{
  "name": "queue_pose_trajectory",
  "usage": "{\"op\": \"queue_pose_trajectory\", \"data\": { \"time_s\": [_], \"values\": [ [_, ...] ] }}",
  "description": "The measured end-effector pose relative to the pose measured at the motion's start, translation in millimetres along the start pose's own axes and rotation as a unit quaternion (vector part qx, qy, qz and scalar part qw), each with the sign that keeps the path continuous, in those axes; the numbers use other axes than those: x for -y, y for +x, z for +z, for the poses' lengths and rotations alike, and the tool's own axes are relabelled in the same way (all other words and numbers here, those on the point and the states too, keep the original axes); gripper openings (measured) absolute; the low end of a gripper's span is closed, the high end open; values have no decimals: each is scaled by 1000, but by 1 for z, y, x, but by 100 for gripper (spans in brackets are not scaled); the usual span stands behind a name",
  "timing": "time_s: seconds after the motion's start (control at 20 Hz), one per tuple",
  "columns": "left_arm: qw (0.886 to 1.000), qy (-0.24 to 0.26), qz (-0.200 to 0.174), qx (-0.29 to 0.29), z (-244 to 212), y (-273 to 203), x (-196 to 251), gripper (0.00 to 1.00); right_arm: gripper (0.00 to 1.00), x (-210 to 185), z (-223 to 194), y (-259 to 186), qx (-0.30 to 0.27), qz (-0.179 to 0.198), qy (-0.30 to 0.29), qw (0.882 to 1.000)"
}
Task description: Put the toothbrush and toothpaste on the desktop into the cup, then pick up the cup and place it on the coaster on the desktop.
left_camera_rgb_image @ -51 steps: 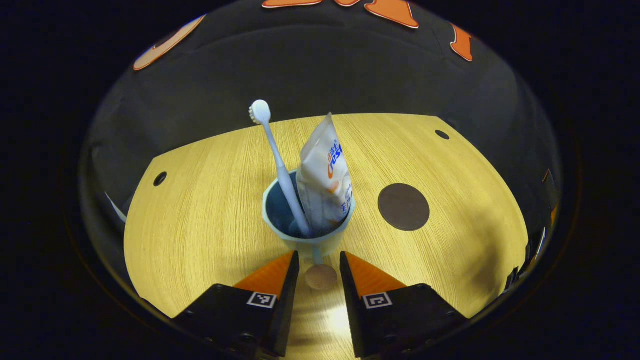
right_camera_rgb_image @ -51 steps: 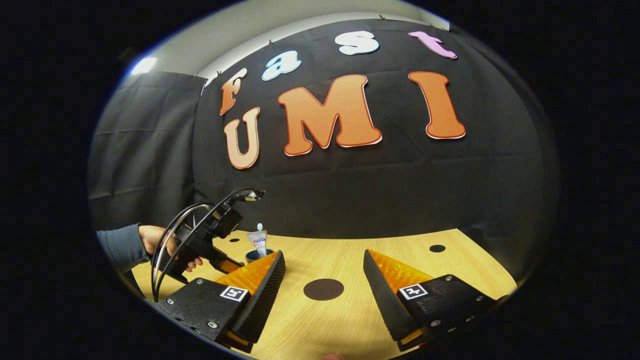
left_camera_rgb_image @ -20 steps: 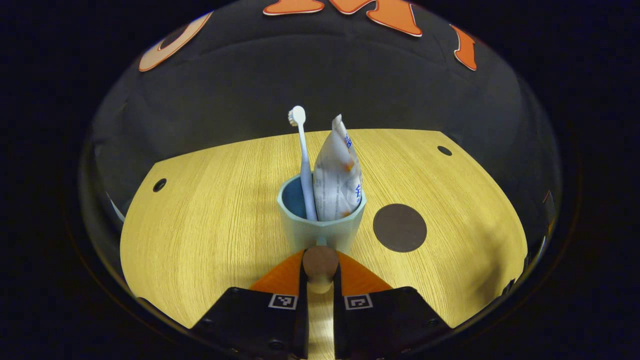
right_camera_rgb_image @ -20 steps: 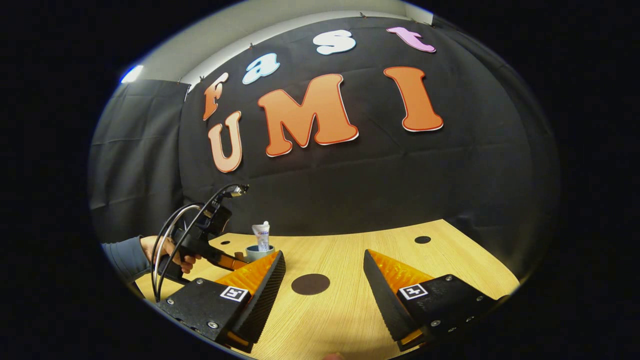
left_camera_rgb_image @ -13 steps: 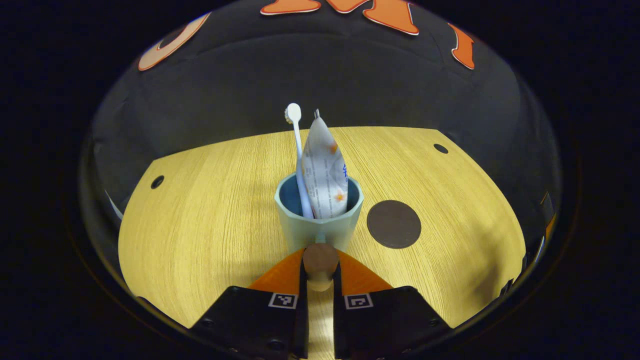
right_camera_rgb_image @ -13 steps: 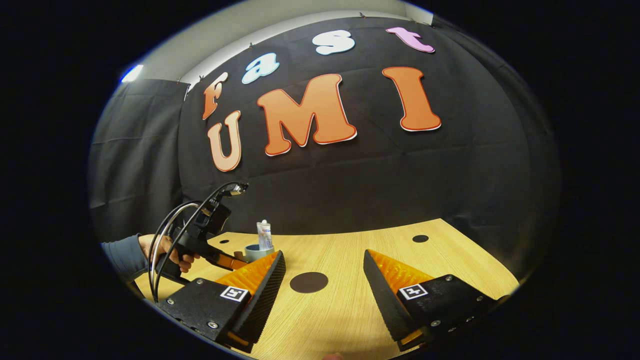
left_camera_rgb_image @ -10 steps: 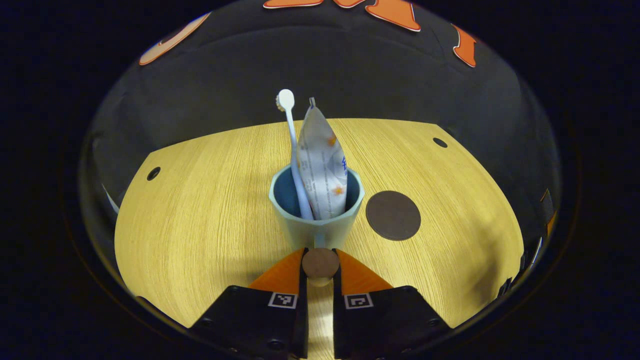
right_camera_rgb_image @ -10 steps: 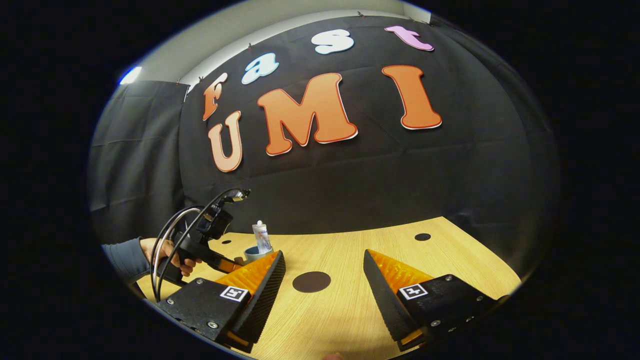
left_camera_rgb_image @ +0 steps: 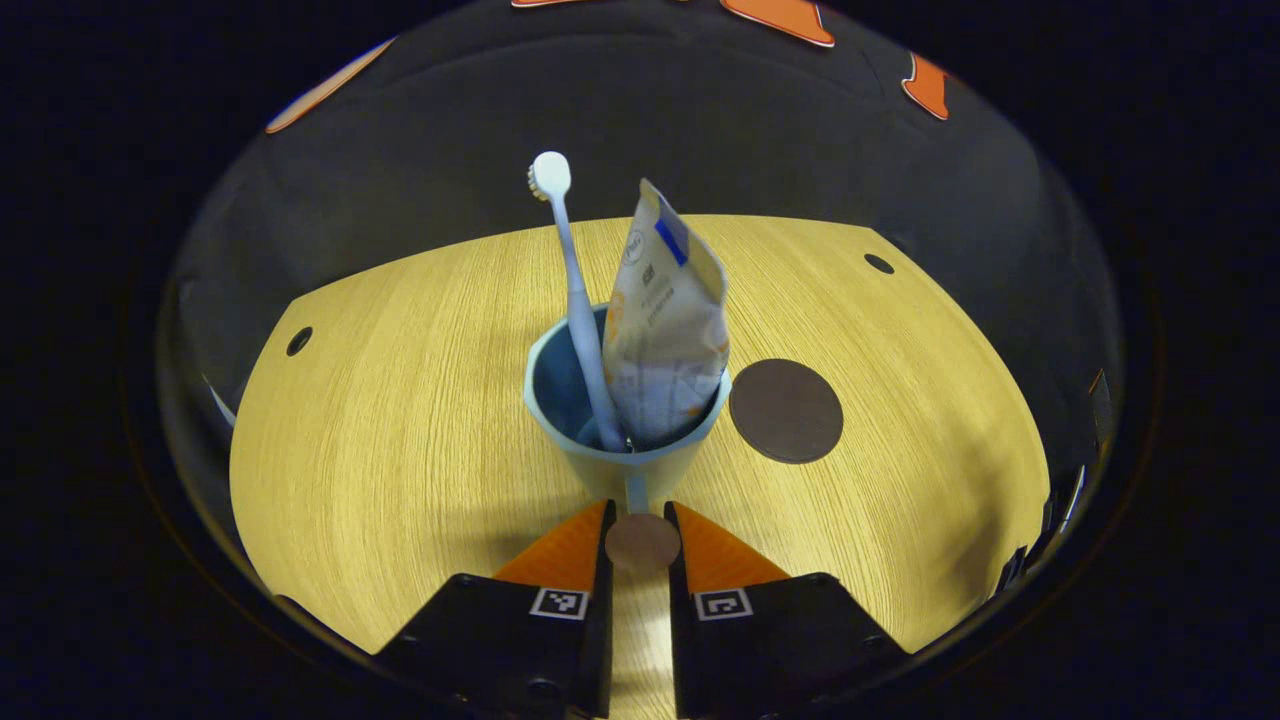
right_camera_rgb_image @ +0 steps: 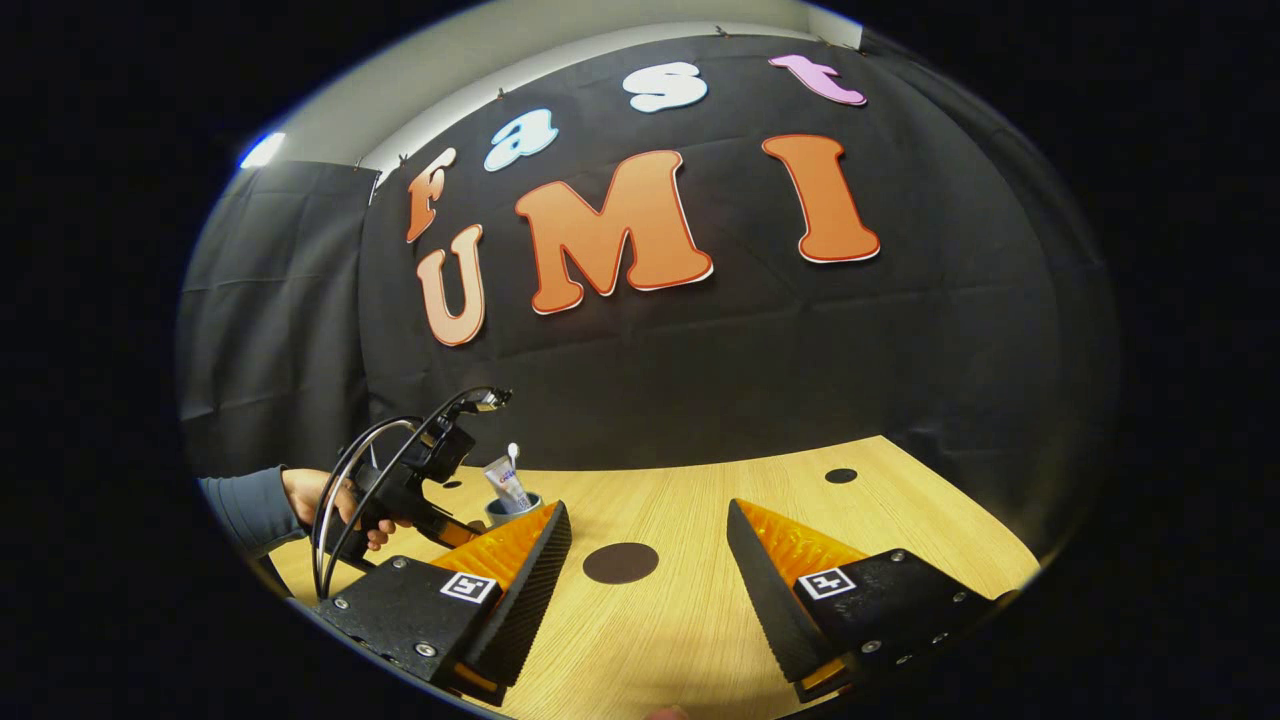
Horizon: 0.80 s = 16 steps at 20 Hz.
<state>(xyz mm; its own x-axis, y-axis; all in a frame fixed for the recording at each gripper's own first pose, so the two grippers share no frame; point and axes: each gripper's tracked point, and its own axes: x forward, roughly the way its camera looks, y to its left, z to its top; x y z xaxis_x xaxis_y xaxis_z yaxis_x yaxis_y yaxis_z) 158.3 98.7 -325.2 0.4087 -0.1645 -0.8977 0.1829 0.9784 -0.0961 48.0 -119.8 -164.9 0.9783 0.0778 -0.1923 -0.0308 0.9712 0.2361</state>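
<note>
With toothbrush and toothpaste tube inside, the left gripper jaws clamp the cup handle for carrying. Coaster lies just beside the cup; right gripper jaws stand apart, idle.

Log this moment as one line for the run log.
left gripper: shut on round knob handle of pale blue cup | white toothbrush, toothpaste tube: in cup | right gripper: open | dark round coaster: bare

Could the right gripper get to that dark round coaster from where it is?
Probably yes. The right gripper hangs open, and the coaster lies on bare desktop just ahead between its fingers; the cup sits off to one side.
</note>
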Motion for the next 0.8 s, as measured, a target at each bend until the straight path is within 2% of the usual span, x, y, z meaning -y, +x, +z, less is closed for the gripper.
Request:
{"op": "queue_pose_trajectory", "data": {
  "time_s": [0.1,0.25,0.5,0.8],
  "values": [
    [1000,-1,-1,-15,-4,2,-4,28,94,4,1,-1,0,-3,2,1000],
    [1000,12,12,-25,3,-3,-14,48,94,8,0,-3,2,-5,7,1000],
    [998,33,12,-54,10,-2,-13,47,94,10,-4,-6,-1,-6,15,1000],
    [996,26,20,-82,6,13,-7,46,94,20,-3,-13,2,-13,20,1000]
  ]
}}
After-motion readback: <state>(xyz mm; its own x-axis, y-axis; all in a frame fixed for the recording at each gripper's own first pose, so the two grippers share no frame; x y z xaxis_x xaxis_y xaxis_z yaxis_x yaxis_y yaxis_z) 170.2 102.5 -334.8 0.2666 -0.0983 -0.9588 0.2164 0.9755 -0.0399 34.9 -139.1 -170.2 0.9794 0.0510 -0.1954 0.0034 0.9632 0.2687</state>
